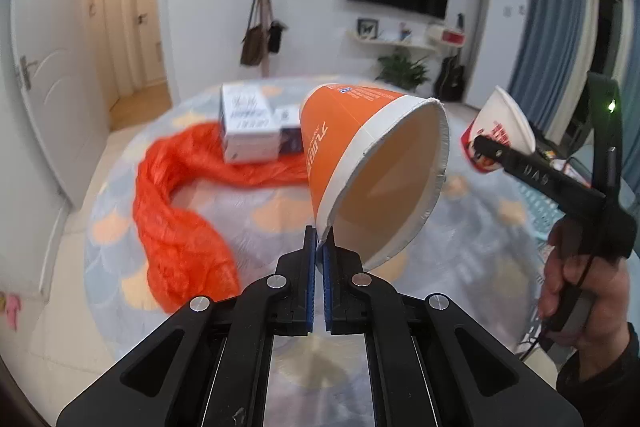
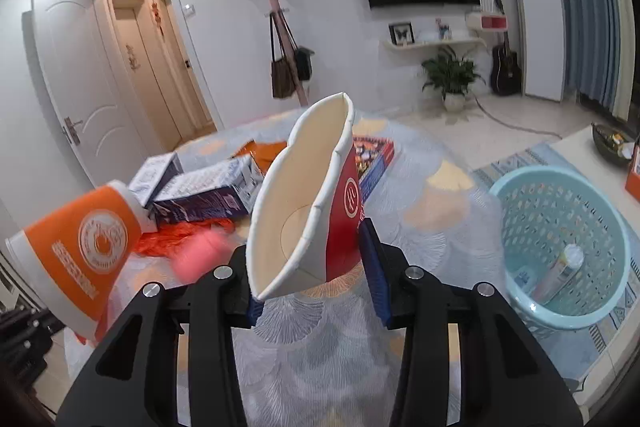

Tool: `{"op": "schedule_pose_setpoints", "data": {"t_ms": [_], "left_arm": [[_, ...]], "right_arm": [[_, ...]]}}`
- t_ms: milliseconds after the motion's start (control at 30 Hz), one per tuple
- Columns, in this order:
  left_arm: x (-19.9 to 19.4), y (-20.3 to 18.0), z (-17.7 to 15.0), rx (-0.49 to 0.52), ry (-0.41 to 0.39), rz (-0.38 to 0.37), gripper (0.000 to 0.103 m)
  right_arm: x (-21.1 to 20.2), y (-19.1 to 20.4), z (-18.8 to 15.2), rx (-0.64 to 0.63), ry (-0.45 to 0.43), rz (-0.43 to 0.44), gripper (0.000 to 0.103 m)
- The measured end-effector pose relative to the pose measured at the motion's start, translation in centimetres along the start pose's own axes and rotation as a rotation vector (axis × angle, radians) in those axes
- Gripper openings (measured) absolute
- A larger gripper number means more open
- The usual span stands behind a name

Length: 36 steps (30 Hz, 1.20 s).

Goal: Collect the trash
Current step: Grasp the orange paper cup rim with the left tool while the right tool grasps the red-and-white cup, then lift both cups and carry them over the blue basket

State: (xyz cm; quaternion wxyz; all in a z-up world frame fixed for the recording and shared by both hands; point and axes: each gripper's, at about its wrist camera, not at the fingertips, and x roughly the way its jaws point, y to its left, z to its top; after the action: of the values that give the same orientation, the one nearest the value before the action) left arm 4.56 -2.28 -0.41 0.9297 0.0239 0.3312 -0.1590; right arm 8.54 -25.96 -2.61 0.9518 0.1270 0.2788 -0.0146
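Trash is in hand: my left claw [image 1: 320,247] pinches the orange cup [image 1: 372,163], my right claw [image 2: 316,279] squeezes the red cup [image 2: 308,203], so next I carry both to the blue basket [image 2: 520,195].

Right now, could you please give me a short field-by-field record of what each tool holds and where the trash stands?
left tool: shut on the rim of the orange paper cup, cup tilted, lifted above the bed
right tool: shut on the red paper cup, squashed flat
bin: light blue basket on the floor, a can inside
left on bed: orange plastic bag, white cartons
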Motion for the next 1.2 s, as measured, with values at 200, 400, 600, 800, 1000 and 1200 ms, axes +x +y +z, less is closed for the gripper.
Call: {"op": "schedule_pose_setpoints", "data": {"t_ms": [200, 400, 600, 800, 1000, 1200], "left_arm": [[-1.7, -1.0, 0.6, 0.028, -0.062, -0.046, 0.001], [-1.4, -0.5, 0.8, 0.015, -0.066, -0.057, 0.001], [-1.5, -0.4, 0.6, 0.014, -0.069, -0.052, 0.001], [-2.0, 0.9, 0.1, -0.028, -0.062, -0.064, 0.001], [-1.7, 2.0, 0.0, -0.067, -0.045, -0.088, 0.001], [-1.0, 0.4, 0.7, -0.038, -0.028, -0.073, 0.001]], "right_arm": [[-2.0, -0.9, 0.4, 0.013, -0.039, -0.005, 0.038], [-3.5, -1.3, 0.2, 0.012, -0.084, 0.027, 0.038], [-4.0, -1.0, 0.1, 0.008, -0.099, 0.054, 0.038], [-5.4, -0.6, -0.8, -0.039, -0.138, 0.049, 0.038], [-6.7, -0.4, -1.4, -0.073, -0.164, 0.057, 0.038], [-6.4, -1.0, -2.6, -0.041, -0.149, 0.093, 0.038]]}}
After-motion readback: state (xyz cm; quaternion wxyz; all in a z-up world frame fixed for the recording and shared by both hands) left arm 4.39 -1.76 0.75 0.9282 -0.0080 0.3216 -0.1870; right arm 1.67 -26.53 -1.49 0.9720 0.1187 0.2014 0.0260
